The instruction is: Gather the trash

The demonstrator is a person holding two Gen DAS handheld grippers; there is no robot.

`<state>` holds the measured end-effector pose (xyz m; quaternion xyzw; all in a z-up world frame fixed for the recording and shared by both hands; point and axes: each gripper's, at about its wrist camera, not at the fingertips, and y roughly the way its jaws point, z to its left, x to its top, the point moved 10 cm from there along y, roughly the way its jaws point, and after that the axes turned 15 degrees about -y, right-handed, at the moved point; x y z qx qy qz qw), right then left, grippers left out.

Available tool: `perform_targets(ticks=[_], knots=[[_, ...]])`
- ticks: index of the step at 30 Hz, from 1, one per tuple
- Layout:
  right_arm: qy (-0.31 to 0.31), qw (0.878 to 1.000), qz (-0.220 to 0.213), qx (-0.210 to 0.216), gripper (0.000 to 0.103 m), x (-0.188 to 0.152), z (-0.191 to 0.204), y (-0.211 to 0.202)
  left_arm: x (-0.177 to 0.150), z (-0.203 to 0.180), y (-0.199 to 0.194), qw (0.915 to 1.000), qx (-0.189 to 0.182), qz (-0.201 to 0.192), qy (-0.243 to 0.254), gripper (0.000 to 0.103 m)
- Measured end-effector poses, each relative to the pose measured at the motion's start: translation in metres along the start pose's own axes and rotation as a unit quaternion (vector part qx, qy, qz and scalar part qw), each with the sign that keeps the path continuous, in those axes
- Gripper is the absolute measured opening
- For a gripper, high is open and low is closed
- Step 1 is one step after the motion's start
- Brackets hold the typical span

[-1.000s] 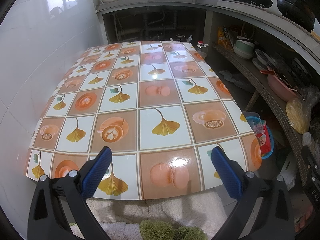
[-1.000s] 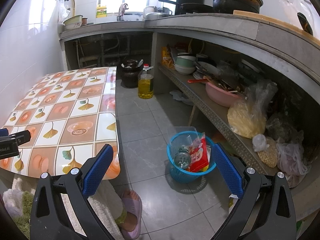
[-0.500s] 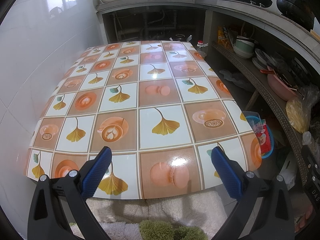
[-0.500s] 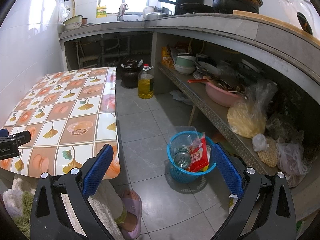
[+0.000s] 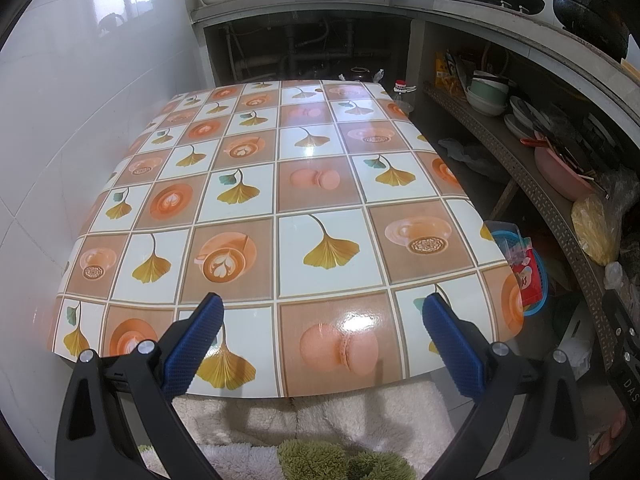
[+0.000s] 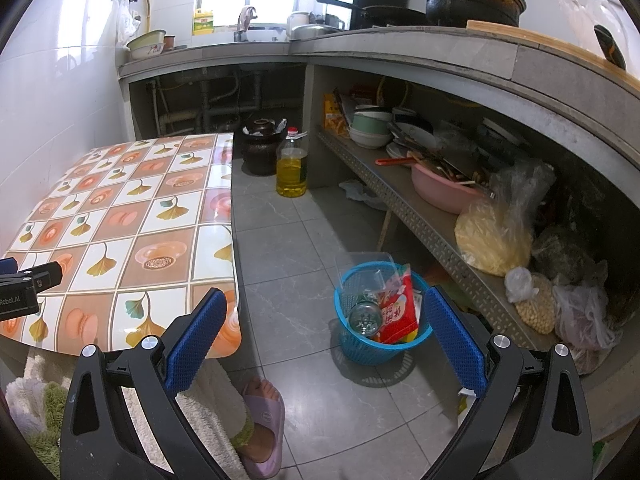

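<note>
A blue plastic basket (image 6: 380,344) stands on the grey floor right of the table, holding a red snack wrapper (image 6: 396,310), a clear bottle (image 6: 362,314) and a clear plastic box (image 6: 362,268). The same basket (image 5: 538,280) peeks past the table edge in the left wrist view. My right gripper (image 6: 322,326) hangs open above the floor just left of the basket, holding nothing. My left gripper (image 5: 322,334) is open over the near edge of the table (image 5: 280,200), whose ginkgo-and-coffee patterned cloth carries nothing. In the right wrist view, the left gripper's body (image 6: 24,282) shows at the far left.
A concrete counter with a low shelf (image 6: 420,216) runs along the right, crowded with bowls, a pink basin (image 6: 444,188) and filled plastic bags (image 6: 496,232). An oil bottle (image 6: 292,164) and a dark jar (image 6: 260,146) stand on the floor. A person's slippered foot (image 6: 262,420) is below.
</note>
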<state>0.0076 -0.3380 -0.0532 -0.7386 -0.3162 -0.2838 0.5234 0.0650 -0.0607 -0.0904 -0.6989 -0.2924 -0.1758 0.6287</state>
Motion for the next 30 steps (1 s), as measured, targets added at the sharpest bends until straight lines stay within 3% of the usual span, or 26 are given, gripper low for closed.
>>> perform_targets(ticks=[30], knots=[[0.0,1.0,-0.001,0.0,0.095,-0.0008,0.0,0.0003,-0.0043,0.001,0.0032,0.9999,-0.002,0.009,0.006,0.097]])
